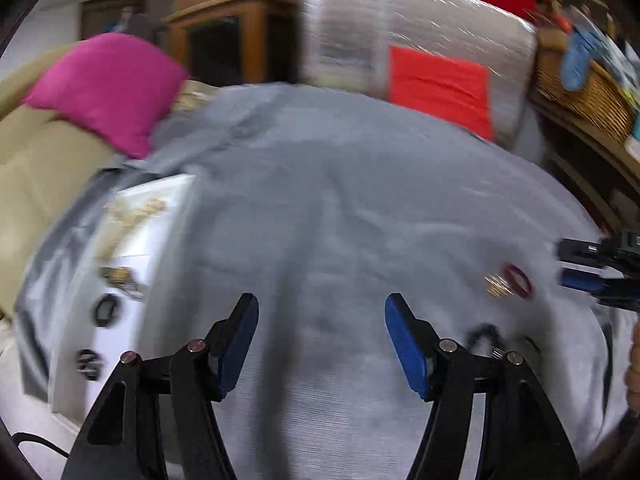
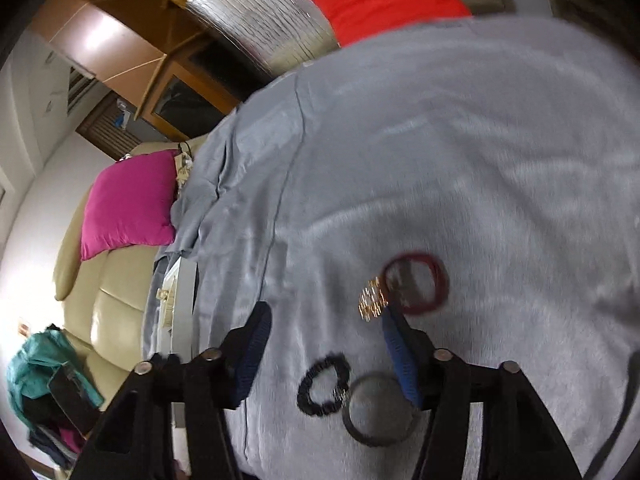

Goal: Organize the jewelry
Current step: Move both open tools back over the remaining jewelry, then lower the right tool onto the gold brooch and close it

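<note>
A dark red bangle (image 2: pixel 416 283) lay on the grey cloth (image 2: pixel 460 140), touching a small gold piece (image 2: pixel 373 298). Nearer sat a black beaded bracelet (image 2: pixel 323 385) beside a dark ring (image 2: pixel 378 409). The right gripper (image 2: pixel 326 346) hung wide open above them. The left gripper (image 1: pixel 322 322) also gaped, empty, beside a white tray (image 1: pixel 160 248).

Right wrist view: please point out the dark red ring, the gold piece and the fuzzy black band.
dark red ring (image 2: pixel 439 282), right wrist view, on its right rim.
gold piece (image 2: pixel 373 299), right wrist view, on its middle.
fuzzy black band (image 2: pixel 307 394), right wrist view, on its left edge.
</note>
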Tool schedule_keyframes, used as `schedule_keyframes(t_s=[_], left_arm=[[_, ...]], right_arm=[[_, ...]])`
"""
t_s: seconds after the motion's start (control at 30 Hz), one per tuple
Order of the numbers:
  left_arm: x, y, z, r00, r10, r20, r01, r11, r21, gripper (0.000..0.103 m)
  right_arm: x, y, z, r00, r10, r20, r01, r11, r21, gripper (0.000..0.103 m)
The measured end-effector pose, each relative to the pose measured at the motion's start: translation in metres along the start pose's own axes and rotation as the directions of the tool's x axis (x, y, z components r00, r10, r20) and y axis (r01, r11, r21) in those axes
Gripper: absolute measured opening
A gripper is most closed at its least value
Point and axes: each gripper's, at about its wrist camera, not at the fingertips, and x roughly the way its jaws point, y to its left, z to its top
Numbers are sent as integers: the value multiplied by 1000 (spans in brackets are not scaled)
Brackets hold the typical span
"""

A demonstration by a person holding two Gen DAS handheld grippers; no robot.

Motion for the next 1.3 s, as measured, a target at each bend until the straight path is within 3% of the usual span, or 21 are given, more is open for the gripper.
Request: schedule_keyframes(t_s=[0.27, 0.4, 0.57, 0.8, 1.07, 1.13, 1.2, 1.3], left_arm=[[34, -54, -9, 988, -81, -133, 90, 994, 66, 67], [45, -69, -16, 973, -128, -190, 145, 986, 82, 63], [54, -87, -24, 961, -135, -242, 167, 979, 119, 63], [63, -95, -31, 961, -83, -264, 132, 976, 174, 63], [61, -97, -35, 970, -50, -237, 105, 969, 224, 63], [60, -97, -36, 971, -47, -233, 101, 969, 224, 63], [59, -95, -35, 973, -41, -227, 94, 970, 223, 63], [57, -92, -33, 974, -40, -223, 91, 971, 221, 63]], right_arm=[[34, -26, -13, 990, 62, -123, -52, 995, 82, 58], [41, -23, -8, 994, 10, -105, -5, 999, 46, 58], [62, -23, -2, 992, -44, -121, 48, 998, 30, 58], [84, -11, 6, 984, -149, -95, 143, 987, -72, 58], [92, -6, 10, 979, -188, -83, 172, 971, -163, 59], [93, 0, 7, 970, -228, -80, 206, 952, -227, 50], [97, 6, 2, 951, -306, -54, 274, 908, -318, 38], [96, 8, -1, 943, -332, -29, 299, 881, -367, 31]])
